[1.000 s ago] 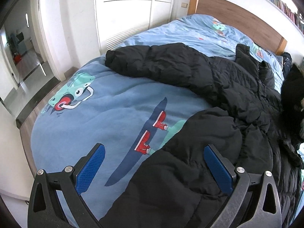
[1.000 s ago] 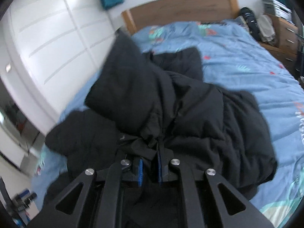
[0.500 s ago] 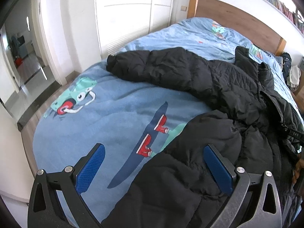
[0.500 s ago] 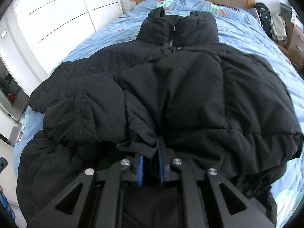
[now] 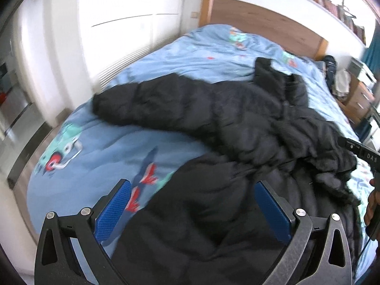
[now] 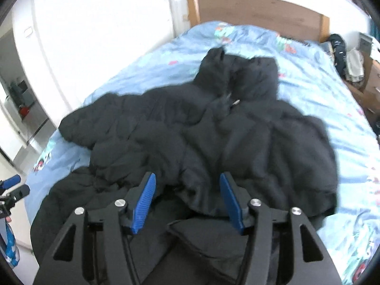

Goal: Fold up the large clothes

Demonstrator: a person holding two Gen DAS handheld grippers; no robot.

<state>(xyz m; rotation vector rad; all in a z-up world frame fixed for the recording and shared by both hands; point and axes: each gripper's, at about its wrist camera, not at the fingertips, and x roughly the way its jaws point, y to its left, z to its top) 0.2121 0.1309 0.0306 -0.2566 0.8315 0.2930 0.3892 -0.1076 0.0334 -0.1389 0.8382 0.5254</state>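
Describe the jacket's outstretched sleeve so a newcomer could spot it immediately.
Start at the blue cartoon-print bed, where a black puffer jacket sprawls. The sleeve reaches toward the white wardrobe side, the only long padded tube lying flat on bare bedding.

Black puffer jacket [image 6: 213, 142], rumpled, spread on blue bed, collar toward headboard, one sleeve outstretched

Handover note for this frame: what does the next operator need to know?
Left gripper: open, over the near part of the black puffer jacket, gripping nothing.
Right gripper: open, fabric between its fingers but not pinched.
Jacket: on the blue duvet, hood toward the headboard, one sleeve out to the left.
Done: right side folded in.
Left: fold sleeve, then length.
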